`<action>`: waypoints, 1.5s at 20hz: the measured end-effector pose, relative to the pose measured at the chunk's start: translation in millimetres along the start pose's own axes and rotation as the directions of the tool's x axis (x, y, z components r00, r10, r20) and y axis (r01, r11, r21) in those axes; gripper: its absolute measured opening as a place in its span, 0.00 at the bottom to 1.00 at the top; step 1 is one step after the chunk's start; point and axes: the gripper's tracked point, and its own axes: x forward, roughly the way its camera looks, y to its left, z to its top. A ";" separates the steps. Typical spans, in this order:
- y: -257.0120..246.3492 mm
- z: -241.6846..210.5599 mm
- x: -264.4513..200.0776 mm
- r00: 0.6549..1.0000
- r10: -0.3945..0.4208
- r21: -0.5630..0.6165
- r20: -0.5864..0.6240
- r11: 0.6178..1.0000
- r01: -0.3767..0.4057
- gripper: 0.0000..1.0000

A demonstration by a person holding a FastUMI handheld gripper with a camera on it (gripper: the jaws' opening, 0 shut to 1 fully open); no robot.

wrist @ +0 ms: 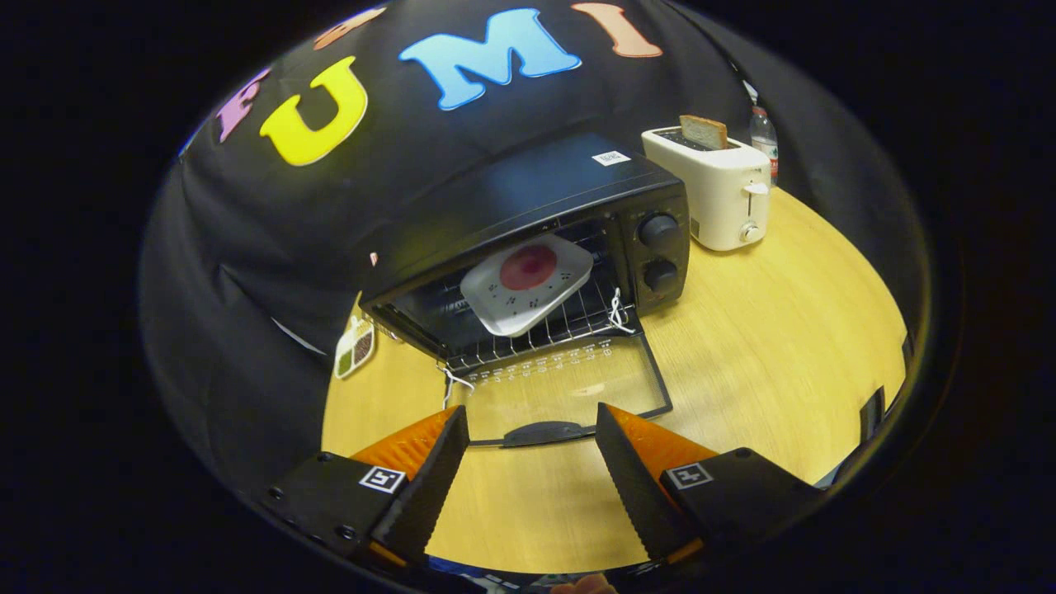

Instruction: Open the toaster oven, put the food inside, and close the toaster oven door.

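A black toaster oven point(528, 206) stands on the wooden table point(767, 330) with its glass door point(561, 388) folded down flat toward me. On the wire rack inside rests a white square plate point(528, 285) carrying a round red piece of food point(528, 266). The door's dark handle point(546, 432) lies just ahead of my gripper point(532, 433), about level with the fingertips and in the gap between them. My gripper is open, and neither finger touches the handle or anything else.
A white pop-up toaster point(722, 190) with a slice of bread point(703, 130) in its slot stands right of the oven, a plastic bottle point(763, 136) behind it. A small card with coloured patches point(355, 346) lies left of the oven. The black cloth wall rises close behind.
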 end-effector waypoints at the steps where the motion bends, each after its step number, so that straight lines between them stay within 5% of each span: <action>1: 0.3 -2.4 1.9 1.000 -0.019 -0.026 -0.006 0.999 0.019 0.98; 12: -11.8 -68.6 38.6 0.982 -0.134 -0.259 -0.133 0.961 0.096 0.99; 17: -22.8 -96.0 61.3 0.962 -0.170 -0.233 -0.213 0.965 0.119 0.99; 30: -36.5 -88.1 99.2 0.954 -0.226 -0.231 -0.196 0.956 0.179 0.99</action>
